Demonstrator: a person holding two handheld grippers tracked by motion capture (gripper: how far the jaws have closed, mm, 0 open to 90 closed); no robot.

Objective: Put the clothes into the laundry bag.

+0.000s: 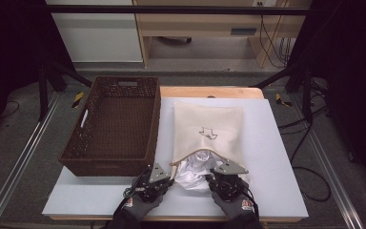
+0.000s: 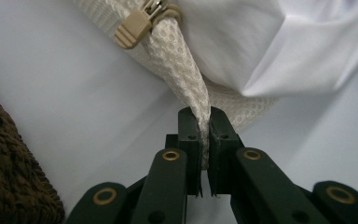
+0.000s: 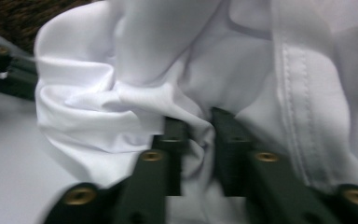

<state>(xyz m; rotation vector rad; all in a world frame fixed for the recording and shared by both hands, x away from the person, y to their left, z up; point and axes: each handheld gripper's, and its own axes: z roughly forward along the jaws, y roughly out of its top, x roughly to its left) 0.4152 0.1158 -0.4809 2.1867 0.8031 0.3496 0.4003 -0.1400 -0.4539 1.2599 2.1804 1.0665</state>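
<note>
A cream mesh bag (image 1: 209, 126) with an arrow mark lies flat on the white table (image 1: 271, 186), mouth toward me. A crumpled white garment (image 1: 193, 175) bulges out of that mouth. My left gripper (image 1: 170, 172) is at the mouth's left corner. In the left gripper view it (image 2: 204, 126) is shut on the bag's mesh edge (image 2: 177, 60), just below the tan zipper pull (image 2: 133, 29). My right gripper (image 1: 210, 175) is at the garment's right side. In the right gripper view it (image 3: 198, 126) pinches a fold of the white garment (image 3: 135, 60).
A brown wicker basket (image 1: 109, 160) stands on the table's left half, close beside the bag and my left gripper; its wall shows in the left gripper view (image 2: 9, 172). Bare table lies right of the bag. Cabinets and cables stand beyond the far edge.
</note>
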